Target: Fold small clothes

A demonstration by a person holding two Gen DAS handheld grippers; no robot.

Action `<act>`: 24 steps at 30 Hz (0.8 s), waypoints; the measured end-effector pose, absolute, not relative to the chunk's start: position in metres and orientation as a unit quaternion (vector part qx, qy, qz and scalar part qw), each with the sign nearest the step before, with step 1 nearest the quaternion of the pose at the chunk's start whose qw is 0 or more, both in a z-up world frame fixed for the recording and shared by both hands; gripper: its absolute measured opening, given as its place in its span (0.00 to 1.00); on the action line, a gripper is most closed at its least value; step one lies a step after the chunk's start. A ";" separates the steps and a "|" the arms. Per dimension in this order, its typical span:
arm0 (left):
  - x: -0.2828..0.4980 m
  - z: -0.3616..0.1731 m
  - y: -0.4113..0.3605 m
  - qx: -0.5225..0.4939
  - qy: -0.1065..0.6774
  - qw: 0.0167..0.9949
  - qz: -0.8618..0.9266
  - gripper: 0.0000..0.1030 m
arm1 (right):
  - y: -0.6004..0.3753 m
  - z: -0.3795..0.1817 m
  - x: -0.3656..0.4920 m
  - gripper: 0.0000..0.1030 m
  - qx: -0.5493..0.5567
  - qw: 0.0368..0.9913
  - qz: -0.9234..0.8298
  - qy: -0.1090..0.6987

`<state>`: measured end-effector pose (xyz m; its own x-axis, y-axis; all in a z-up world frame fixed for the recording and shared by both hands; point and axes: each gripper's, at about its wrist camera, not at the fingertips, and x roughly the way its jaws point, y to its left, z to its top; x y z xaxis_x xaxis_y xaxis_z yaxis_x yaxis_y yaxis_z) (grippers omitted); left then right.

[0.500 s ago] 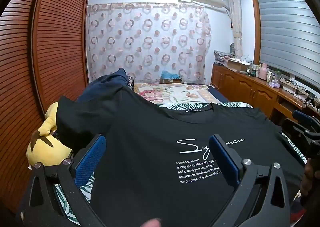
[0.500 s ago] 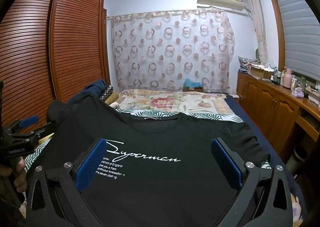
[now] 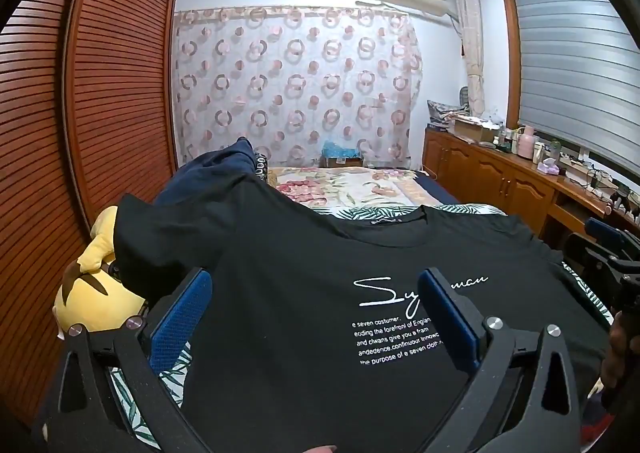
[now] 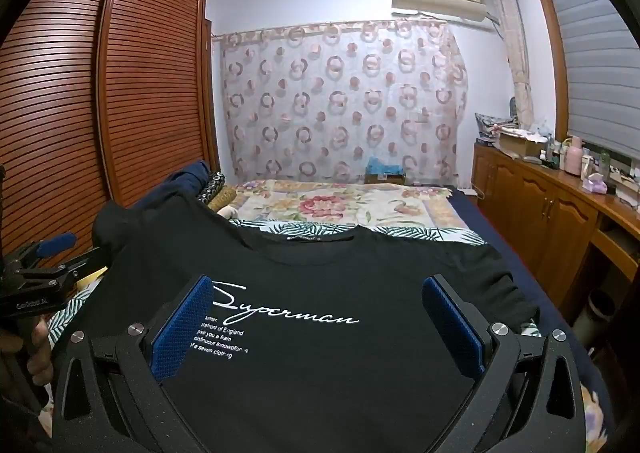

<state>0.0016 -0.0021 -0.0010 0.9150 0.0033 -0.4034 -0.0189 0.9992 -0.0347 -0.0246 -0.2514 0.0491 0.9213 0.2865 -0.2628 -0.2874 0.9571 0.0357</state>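
A black T-shirt (image 3: pixel 304 273) with white "Superman" script lies face up on the bed, collar away from me; it also shows in the right wrist view (image 4: pixel 328 285). Its left sleeve drapes over a yellow plush toy (image 3: pixel 92 293). My left gripper (image 3: pixel 316 305) is open and empty, hovering over the shirt's left chest. My right gripper (image 4: pixel 318 313) is open and empty, hovering over the print and right chest. Each gripper appears at the edge of the other's view: the right one (image 3: pixel 612 245) and the left one (image 4: pixel 44 253).
The bed carries a leaf-print sheet (image 4: pixel 420 233) and a floral blanket (image 4: pixel 340 205). A dark blue cloth pile (image 3: pixel 216 173) lies at the far left. A slatted wooden wardrobe (image 3: pixel 100 93) stands left; a wooden cabinet (image 4: pixel 552 213) with clutter runs along the right.
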 end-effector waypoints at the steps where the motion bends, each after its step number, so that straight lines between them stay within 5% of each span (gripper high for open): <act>1: 0.000 -0.001 -0.002 -0.019 0.206 0.978 0.005 1.00 | -0.252 0.047 -0.026 1.00 -0.001 0.980 0.147 0.133; 24: -0.005 0.005 -0.006 -0.015 0.202 0.979 0.002 1.00 | -0.252 0.046 -0.026 1.00 0.000 0.980 0.148 0.132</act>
